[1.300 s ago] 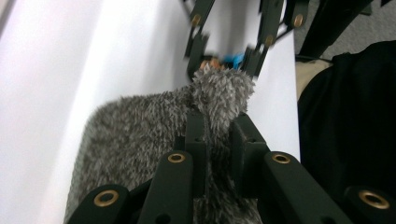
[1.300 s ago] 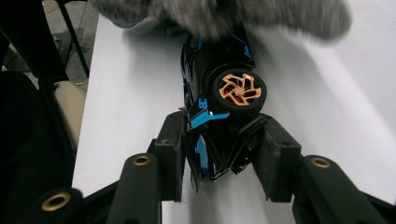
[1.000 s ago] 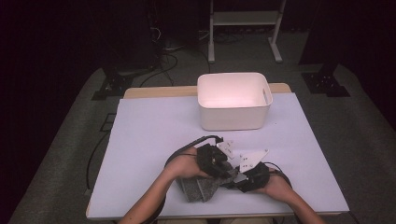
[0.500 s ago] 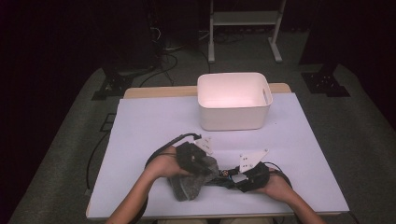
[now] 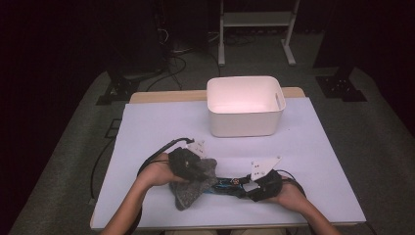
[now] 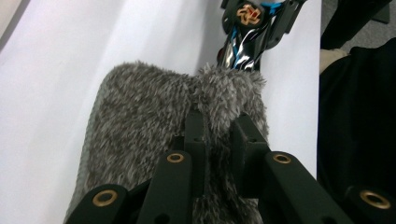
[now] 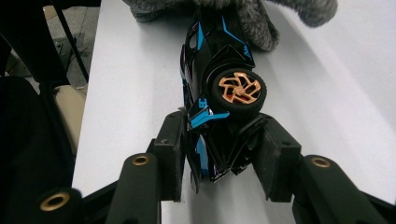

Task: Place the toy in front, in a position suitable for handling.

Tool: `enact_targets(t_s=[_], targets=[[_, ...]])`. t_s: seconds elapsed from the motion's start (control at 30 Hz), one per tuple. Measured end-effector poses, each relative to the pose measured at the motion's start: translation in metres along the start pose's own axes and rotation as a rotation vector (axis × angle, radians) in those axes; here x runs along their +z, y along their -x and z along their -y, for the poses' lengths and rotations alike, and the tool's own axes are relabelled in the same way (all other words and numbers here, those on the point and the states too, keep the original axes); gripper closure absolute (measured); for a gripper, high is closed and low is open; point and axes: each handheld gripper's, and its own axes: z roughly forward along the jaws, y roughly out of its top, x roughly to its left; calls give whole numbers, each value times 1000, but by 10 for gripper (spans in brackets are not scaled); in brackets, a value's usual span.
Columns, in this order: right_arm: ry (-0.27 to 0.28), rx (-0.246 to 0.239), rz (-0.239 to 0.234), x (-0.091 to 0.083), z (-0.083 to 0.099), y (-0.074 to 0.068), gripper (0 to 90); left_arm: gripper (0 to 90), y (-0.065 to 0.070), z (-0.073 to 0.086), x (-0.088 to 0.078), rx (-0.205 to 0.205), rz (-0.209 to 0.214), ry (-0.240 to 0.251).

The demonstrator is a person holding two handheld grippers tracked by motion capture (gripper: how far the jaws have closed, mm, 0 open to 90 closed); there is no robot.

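A black and blue toy car [image 7: 215, 84] with orange-spoked wheels is located on the white table cover [image 5: 147, 127], near the front edge, lying on its side between the two hands. One end of the car is clamped between the jaws of the right gripper [image 7: 219, 154], with both pads pressed against the bodywork. The opposite end of the car is covered by a grey fuzzy cloth [image 6: 154, 112], which lies bunched on the table cover just to the left. A fold of this cloth is pinched between the closed jaws of the left gripper [image 6: 218, 135]. In the high view, the left gripper [image 5: 188, 164] is seen on top of the cloth [image 5: 193, 188], and the right gripper [image 5: 262, 183] close beside it. A white bin [image 5: 244, 105] is positioned farther back on the table, well apart from both grippers.
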Motion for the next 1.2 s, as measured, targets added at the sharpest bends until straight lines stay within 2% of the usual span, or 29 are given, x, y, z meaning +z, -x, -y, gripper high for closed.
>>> enact_targets(t_s=[0.17,0.37,0.53,0.8,0.97,1.03,1.17,1.2], targets=[[1,4,-3,0,0,1,563,787,3,-15,9,32,16,-2],[1,0,1,0,0,0,563,786,9,-40,27,88,56,-4],[2,-1,1,0,1,0,563,786,11,-44,29,102,54,-20],[1,-7,3,0,0,-1,564,783,7,-24,17,59,38,-11],[0,-5,3,0,0,-1,564,777,3,-5,1,20,2,-11],[0,-4,-1,0,0,0,563,777,1,6,-6,-7,-9,-3],[-10,7,-6,1,-1,1,548,777,0,12,-8,-18,-5,6],[-13,11,-6,2,-2,1,508,777,0,13,-7,-18,0,11]])
